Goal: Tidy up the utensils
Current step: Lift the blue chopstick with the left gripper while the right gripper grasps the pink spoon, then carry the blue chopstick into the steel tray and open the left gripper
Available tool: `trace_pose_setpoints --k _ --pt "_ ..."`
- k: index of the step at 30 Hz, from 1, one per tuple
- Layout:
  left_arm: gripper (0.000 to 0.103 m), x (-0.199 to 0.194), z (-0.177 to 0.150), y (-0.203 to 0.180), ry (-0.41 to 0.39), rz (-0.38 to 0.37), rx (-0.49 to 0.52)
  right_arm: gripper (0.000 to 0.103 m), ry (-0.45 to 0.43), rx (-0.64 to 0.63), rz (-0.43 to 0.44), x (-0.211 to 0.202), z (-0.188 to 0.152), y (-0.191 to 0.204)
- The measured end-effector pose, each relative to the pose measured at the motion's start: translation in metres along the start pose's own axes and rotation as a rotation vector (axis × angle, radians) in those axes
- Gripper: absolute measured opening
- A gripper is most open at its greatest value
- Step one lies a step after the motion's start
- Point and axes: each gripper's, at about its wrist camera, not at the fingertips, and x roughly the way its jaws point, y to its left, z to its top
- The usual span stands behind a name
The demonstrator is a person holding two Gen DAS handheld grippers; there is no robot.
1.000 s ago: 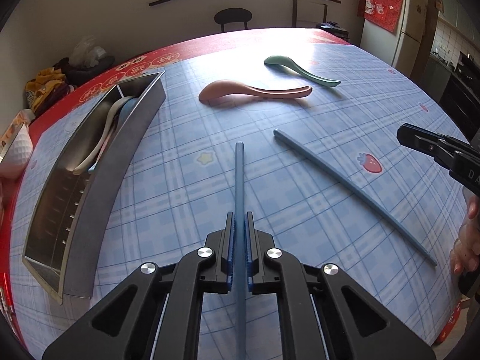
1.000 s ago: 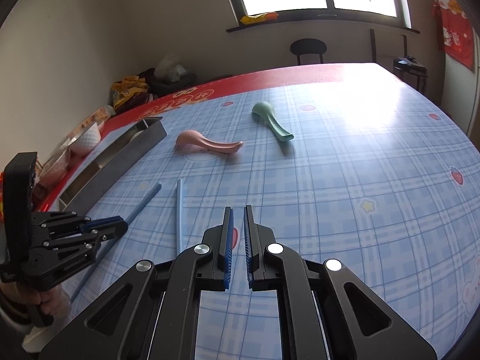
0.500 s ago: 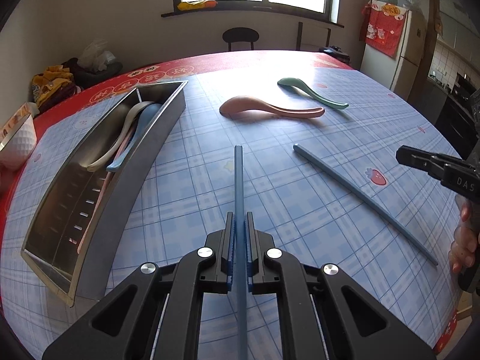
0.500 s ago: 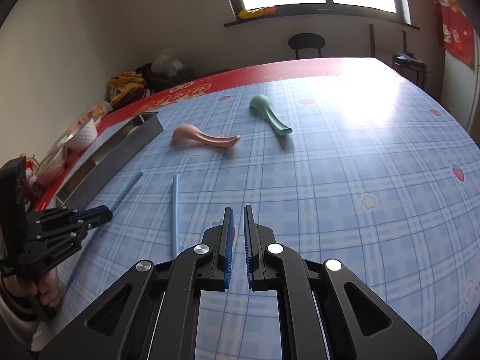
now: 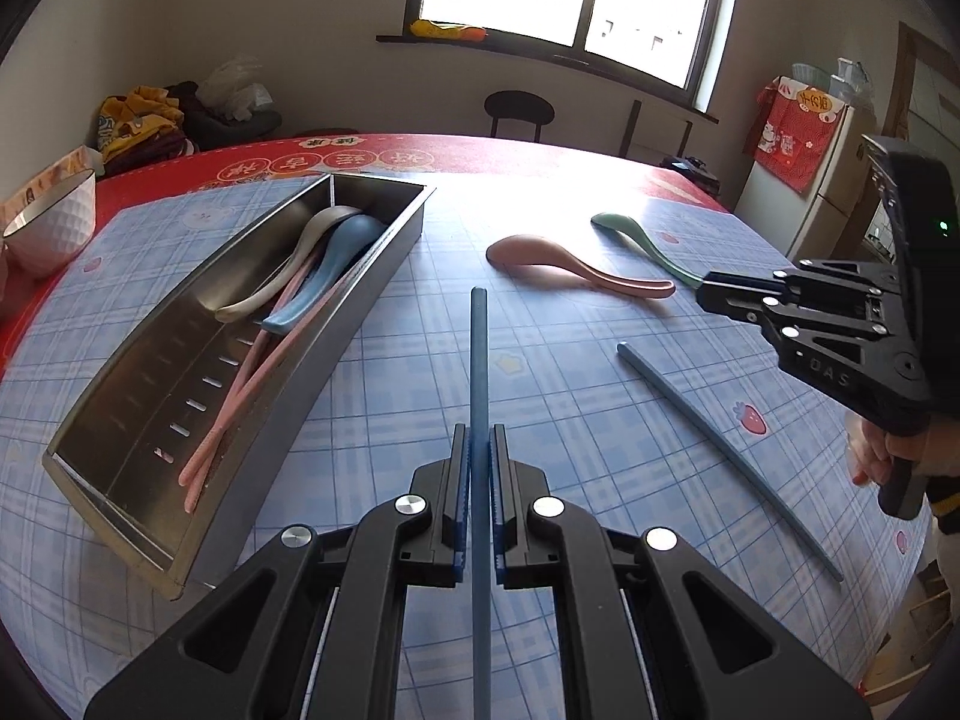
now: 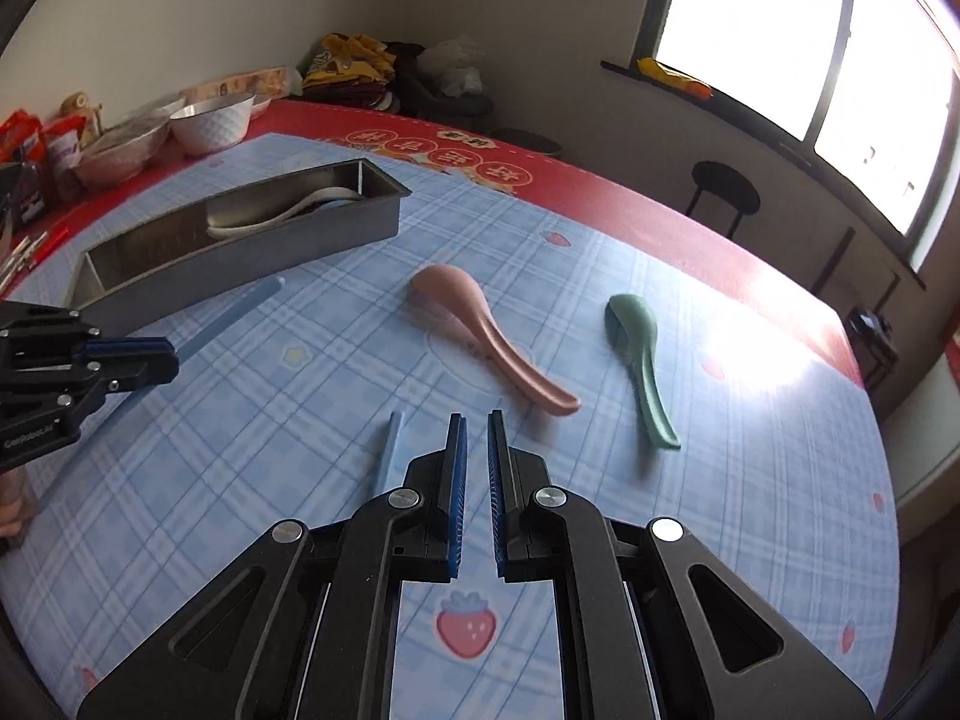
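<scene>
My left gripper is shut on a blue chopstick and holds it above the table, pointing forward, right of the steel utensil tray. The tray holds a white spoon, a blue spoon and pink chopsticks. A second blue chopstick lies on the table at right. A pink spoon and a green spoon lie beyond. My right gripper is shut and empty, hovering near the pink spoon's handle; the second chopstick lies just left of it.
The table has a blue checked cloth with a red border. White bowls and snack packets stand at the far left edge. A stool and a fridge stand beyond the table.
The left gripper lifted and tilted with the chopstick, so the tray is now seen more from above. The right gripper swung forward and left, closer to the pink and green spoons.
</scene>
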Motion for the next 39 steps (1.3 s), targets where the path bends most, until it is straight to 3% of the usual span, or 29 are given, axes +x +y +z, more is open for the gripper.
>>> trace_pose_setpoints --k 6,8,10,23,27,29,39 --pt "0.006 -0.003 0.000 0.005 -0.013 -0.015 -0.029 0.009 0.075 -0.055 0.024 0.053 0.034 0.002" --pt "0.006 -0.004 0.000 0.006 -0.015 -0.019 -0.035 0.021 0.097 -0.059 0.027 0.065 0.037 0.002" --pt "0.006 -0.005 0.000 0.006 -0.018 -0.023 -0.034 0.025 0.116 -0.060 0.035 0.074 0.038 0.003" --pt "0.006 -0.004 -0.001 0.003 -0.014 -0.030 -0.026 0.024 0.138 0.008 0.057 0.096 0.050 -0.008" --pt "0.006 -0.004 -0.001 0.003 -0.013 -0.028 -0.028 0.023 0.138 0.052 0.074 0.098 0.050 -0.014" --pt "0.006 -0.004 -0.001 0.003 -0.013 -0.028 -0.027 0.009 0.150 0.092 0.051 0.099 0.049 -0.020" --pt "0.006 -0.004 0.000 0.002 -0.017 -0.034 -0.026 0.007 0.101 0.396 0.201 0.066 0.018 -0.052"
